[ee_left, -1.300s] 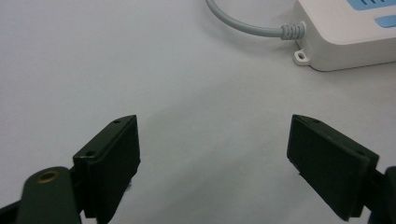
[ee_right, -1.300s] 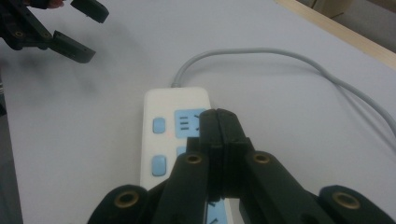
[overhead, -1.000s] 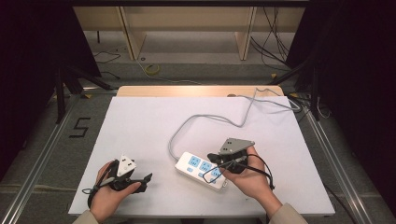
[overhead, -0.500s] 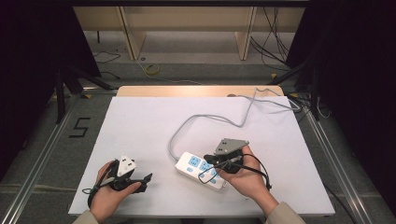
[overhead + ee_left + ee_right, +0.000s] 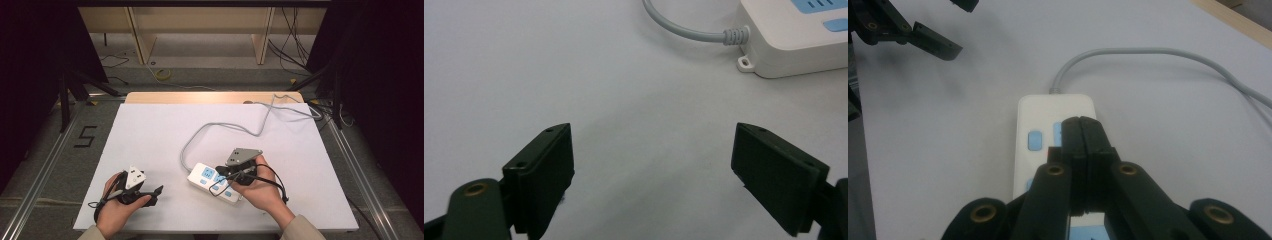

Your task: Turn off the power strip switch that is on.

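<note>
Lying near the front edge of the white table (image 5: pixel 150 130), a little right of centre, the power strip (image 5: pixel 212 181) has your right gripper (image 5: pixel 223 173) directly over it. Across the last second that gripper has slid a short way toward the middle of the strip, from its near end up over the blue sockets, while the strip itself has not shifted. In the right gripper view the jaws are pressed flat together with nothing between them, their tips hanging over the strip's top face (image 5: pixel 1055 130) beside a blue button (image 5: pixel 1035 140). That reads to me as lining up a closed tip to press a switch rather than to pick anything up; whether the tip already touches the plastic I cannot tell.

The grey cable (image 5: pixel 220 126) leaves the strip's far end, loops left and runs off toward the back right corner of the table, unchanged.

Your left gripper (image 5: pixel 150 192) has stayed put near the front left, well apart from the strip. In the left gripper view its jaws stand wide apart over bare table, empty, with the strip's cable end (image 5: pixel 774 45) ahead.

If a press is the aim, steady the strip first, since it lies free.
</note>
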Demonstrator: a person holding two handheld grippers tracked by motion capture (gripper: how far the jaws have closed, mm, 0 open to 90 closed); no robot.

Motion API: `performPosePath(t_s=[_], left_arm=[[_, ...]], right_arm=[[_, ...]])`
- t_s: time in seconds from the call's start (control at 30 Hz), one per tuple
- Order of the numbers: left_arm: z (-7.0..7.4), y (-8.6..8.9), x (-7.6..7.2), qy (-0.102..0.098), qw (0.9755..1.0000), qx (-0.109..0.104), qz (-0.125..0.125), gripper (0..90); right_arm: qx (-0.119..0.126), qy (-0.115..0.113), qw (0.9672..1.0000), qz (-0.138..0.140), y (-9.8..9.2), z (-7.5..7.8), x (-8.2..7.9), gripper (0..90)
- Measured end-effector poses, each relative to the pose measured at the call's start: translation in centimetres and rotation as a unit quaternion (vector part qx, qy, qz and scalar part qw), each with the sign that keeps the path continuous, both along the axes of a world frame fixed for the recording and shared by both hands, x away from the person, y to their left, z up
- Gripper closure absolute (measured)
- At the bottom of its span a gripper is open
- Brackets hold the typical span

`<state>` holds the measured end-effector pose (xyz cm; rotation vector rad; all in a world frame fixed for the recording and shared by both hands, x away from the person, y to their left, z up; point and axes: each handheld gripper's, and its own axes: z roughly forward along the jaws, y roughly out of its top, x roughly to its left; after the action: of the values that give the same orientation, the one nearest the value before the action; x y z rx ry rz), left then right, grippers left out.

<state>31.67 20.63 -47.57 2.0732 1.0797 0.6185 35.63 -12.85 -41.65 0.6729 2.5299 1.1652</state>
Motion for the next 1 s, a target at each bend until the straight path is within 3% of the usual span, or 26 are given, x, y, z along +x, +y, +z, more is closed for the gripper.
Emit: performPosePath(t_s=[1.0], left_arm=[[0.0,0.0,0.0,-0.001,1.0000,0.001,0.000,17.0]], right_arm=[[-0.009,0.015,0.9998,0.012,1.5,-0.5,0.7,90.0]])
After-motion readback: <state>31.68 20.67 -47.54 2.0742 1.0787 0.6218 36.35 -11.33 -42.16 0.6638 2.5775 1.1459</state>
